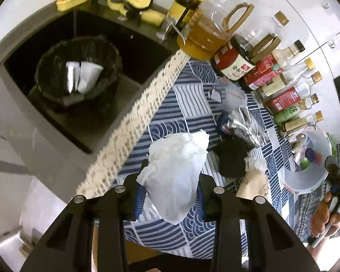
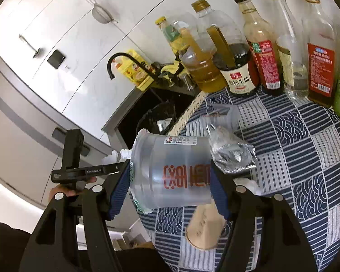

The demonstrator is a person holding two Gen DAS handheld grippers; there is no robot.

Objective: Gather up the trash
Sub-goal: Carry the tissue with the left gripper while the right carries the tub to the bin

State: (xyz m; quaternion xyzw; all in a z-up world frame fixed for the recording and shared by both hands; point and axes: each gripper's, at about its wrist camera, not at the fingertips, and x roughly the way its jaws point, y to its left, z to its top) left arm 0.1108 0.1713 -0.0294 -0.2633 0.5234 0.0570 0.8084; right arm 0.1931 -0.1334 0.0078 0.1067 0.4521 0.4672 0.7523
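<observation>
My left gripper [image 1: 173, 174] is shut on a crumpled white tissue wad [image 1: 179, 149], lifted above the blue patterned tablecloth [image 1: 185, 95]. A bin lined with a black bag [image 1: 56, 54] stands in the dark sink to its left, with white cups inside. My right gripper [image 2: 170, 167] is shut on a clear plastic cup with red characters [image 2: 170, 158], held sideways over the cloth. That cup [image 1: 306, 172] shows at the right edge of the left wrist view. A silver foil wrapper [image 2: 231, 154], a brown paper cup [image 2: 204, 229] and a black scrap [image 1: 231, 158] lie on the cloth.
A row of sauce and oil bottles [image 2: 267, 45] lines the wall behind the cloth. A black faucet [image 2: 124, 61] and yellow gloves [image 1: 133, 2] sit at the sink's far rim. A lace trim [image 1: 138, 113] edges the cloth beside the sink. A hand [image 1: 326, 217] grips the right tool.
</observation>
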